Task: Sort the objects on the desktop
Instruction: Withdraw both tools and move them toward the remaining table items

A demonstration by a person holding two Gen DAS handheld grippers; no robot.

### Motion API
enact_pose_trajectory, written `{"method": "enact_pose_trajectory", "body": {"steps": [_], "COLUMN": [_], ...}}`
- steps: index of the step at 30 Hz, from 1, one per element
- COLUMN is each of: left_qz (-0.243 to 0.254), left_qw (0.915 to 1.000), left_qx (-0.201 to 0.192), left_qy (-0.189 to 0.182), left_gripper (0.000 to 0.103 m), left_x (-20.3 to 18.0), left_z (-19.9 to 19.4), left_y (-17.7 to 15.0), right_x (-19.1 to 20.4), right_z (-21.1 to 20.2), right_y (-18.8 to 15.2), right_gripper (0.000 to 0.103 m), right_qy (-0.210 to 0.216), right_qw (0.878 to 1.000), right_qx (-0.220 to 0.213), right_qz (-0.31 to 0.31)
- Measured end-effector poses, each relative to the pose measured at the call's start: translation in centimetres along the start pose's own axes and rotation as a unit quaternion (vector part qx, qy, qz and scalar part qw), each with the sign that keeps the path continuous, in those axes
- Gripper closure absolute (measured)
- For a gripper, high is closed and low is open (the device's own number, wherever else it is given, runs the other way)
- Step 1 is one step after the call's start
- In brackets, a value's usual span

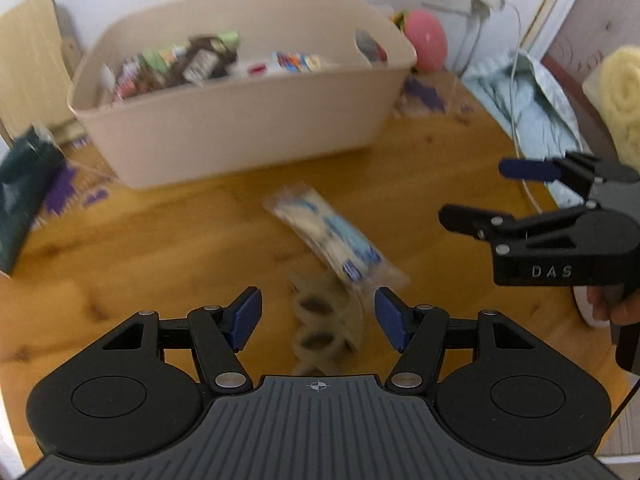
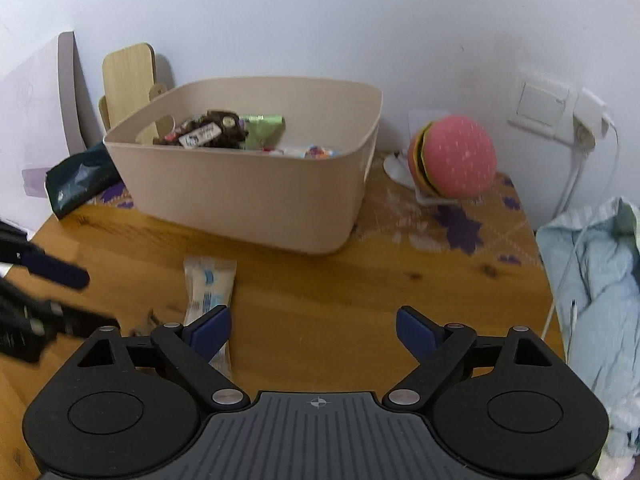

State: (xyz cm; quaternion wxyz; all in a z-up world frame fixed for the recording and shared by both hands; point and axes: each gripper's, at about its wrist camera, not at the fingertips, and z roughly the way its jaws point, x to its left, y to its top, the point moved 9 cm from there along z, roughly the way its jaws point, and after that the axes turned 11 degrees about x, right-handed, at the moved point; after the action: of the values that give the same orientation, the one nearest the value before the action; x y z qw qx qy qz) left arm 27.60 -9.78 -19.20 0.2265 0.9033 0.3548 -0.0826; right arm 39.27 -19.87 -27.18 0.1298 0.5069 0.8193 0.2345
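Observation:
A beige bin [image 1: 240, 128] [image 2: 248, 192] with several snack packets inside stands at the back of the wooden table [image 1: 160, 248]. A clear blue-and-white snack packet [image 1: 332, 236] [image 2: 208, 288] lies on the table in front of it. A blurred tan object [image 1: 324, 320] lies just under the packet's near end. My left gripper [image 1: 318, 318] is open and empty, just short of the packet. My right gripper [image 2: 314, 330] is open and empty, with the packet beside its left finger; it also shows in the left wrist view [image 1: 472, 192].
A pink burger toy [image 2: 456, 156] [image 1: 426, 40] stands right of the bin. A dark green pouch [image 1: 24, 192] [image 2: 80, 184] lies left of it. Light blue cloth [image 2: 600, 300] [image 1: 532, 112] and a white cable [image 1: 516, 92] hang at the table's right edge. A wooden board [image 2: 128, 80] leans on the wall.

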Motion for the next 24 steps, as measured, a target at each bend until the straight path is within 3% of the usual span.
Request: {"method": "enact_pose_trajectory", "body": {"steps": [11,24], "left_qz": [-0.011,-0.092], "left_qw": [0.9988,0.9936], "left_qx": [0.043,0.054], "left_qy": [0.020,0.036], "left_gripper": [0.039,0.039], "left_x": [0.5,5.6], "left_z": [4.1,4.9], "left_y": [-0.7,-0.8], "right_x": [2.2,5.7], "right_z": [1.0,4.3], "right_y": [-1.0,-0.1], "right_gripper": [0.005,0.003], "right_qy": [0.016,0.049], "right_qw": [1.000,0.997], "right_qx": [0.020,0.047], "right_qz": [-0.017,-0.042]}}
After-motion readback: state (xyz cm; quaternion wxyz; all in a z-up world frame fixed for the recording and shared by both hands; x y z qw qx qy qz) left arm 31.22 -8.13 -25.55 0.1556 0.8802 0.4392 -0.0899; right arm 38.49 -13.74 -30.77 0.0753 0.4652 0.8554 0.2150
